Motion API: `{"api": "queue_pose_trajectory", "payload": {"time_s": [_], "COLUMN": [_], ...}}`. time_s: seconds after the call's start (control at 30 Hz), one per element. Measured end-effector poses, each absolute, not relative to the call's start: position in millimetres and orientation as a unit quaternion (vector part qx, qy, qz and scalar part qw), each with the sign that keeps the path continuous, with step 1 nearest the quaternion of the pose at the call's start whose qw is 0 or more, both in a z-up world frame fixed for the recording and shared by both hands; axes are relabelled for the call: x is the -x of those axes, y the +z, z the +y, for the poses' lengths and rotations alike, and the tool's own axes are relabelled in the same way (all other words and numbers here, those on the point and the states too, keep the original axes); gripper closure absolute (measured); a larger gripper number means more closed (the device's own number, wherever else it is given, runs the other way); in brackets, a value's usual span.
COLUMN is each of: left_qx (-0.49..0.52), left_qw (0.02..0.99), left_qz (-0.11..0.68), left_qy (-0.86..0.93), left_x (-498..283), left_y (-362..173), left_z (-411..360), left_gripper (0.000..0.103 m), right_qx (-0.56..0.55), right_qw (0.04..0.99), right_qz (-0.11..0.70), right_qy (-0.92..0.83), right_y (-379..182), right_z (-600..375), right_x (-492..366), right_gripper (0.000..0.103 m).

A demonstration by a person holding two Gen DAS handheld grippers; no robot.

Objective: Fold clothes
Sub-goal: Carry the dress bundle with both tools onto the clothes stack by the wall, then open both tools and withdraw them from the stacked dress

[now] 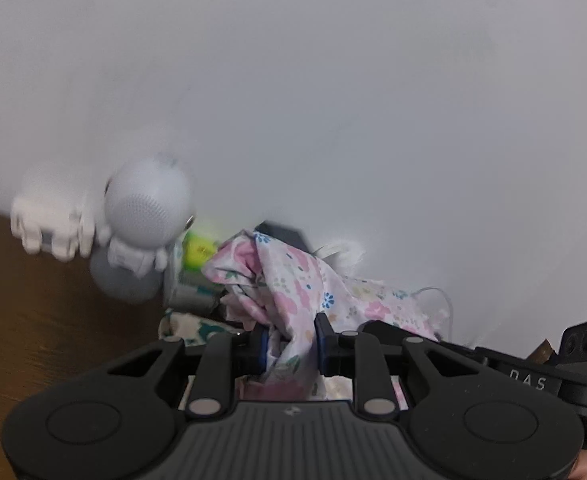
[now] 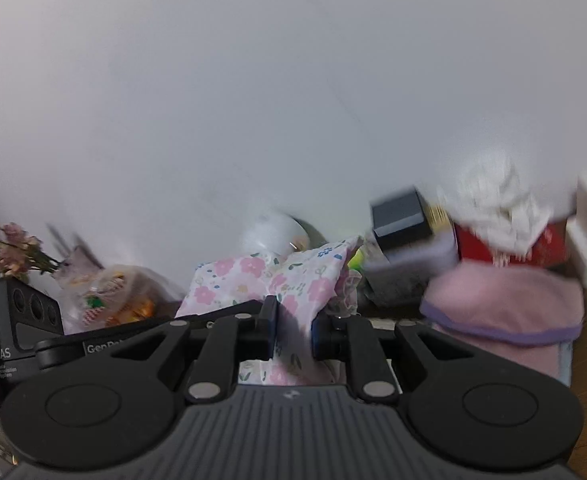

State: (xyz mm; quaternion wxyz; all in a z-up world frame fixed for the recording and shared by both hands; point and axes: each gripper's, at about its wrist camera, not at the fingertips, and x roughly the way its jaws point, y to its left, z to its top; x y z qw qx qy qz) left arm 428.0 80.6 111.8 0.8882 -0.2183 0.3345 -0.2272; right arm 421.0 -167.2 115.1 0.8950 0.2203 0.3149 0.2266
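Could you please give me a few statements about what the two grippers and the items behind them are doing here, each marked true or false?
1. The left gripper has the pink floral cotton garment pinched between its pads. True.
2. The right gripper is open with nothing between its pads. False: it is shut on the same floral garment.
3. A white astronaut-shaped figurine stands to the left of the garment in the left wrist view. True.
4. A folded pink towel with a purple edge lies to the right of the right gripper. True.
5. The wall behind everything is dark green. False: it is plain and pale.
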Motion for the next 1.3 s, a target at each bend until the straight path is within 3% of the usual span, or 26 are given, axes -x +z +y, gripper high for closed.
{"api": "queue_pose_trajectory", "payload": {"time_s": [0.07, 0.17, 0.23, 0.33, 0.47, 0.5, 0.53, 0.57, 0.6, 0.63, 0.9, 1.3], "left_qx": [0.230, 0.255, 0.257, 0.238, 0.202, 0.191, 0.183, 0.175, 0.162, 0.148, 0.011, -0.031], "left_qw": [0.878, 0.874, 0.874, 0.889, 0.925, 0.938, 0.945, 0.952, 0.954, 0.955, 0.953, 0.956], "left_qz": [0.356, 0.362, 0.361, 0.350, 0.296, 0.270, 0.250, 0.232, 0.231, 0.231, 0.293, 0.286], "left_qy": [-0.222, -0.201, -0.201, -0.178, -0.124, -0.105, -0.100, -0.096, -0.103, -0.110, -0.077, -0.064], "left_x": [-440, -447, -448, -437, -423, -416, -413, -411, -411, -411, -433, -418], "left_y": [87, 61, 59, 72, 100, 109, 113, 117, 120, 122, 73, 45], "left_z": [82, 89, 93, 97, 100, 100, 98, 96, 90, 84, 47, 35], "left_gripper": [0.077, 0.051, 0.051, 0.040, 0.039, 0.043, 0.049, 0.068, 0.079, 0.096, 0.099, 0.103], "right_qx": [-0.223, -0.212, -0.200, -0.171, -0.109, -0.098, -0.087, -0.083, -0.084, -0.085, -0.045, -0.024], "right_qw": [0.890, 0.898, 0.907, 0.920, 0.957, 0.962, 0.968, 0.969, 0.968, 0.965, 0.949, 0.948], "right_qz": [0.334, 0.337, 0.328, 0.310, 0.231, 0.210, 0.190, 0.177, 0.178, 0.186, 0.262, 0.268], "right_qy": [0.216, 0.186, 0.172, 0.167, 0.141, 0.141, 0.141, 0.149, 0.157, 0.162, 0.171, 0.167], "right_y": [95, 74, 67, 72, 100, 105, 110, 113, 112, 108, 58, 43], "right_z": [-166, -163, -162, -156, -154, -154, -154, -154, -152, -150, -120, -111], "right_x": [-432, -434, -429, -420, -400, -397, -394, -392, -394, -397, -417, -414], "right_gripper": [0.088, 0.070, 0.053, 0.050, 0.047, 0.048, 0.056, 0.067, 0.093, 0.098, 0.099, 0.099]}}
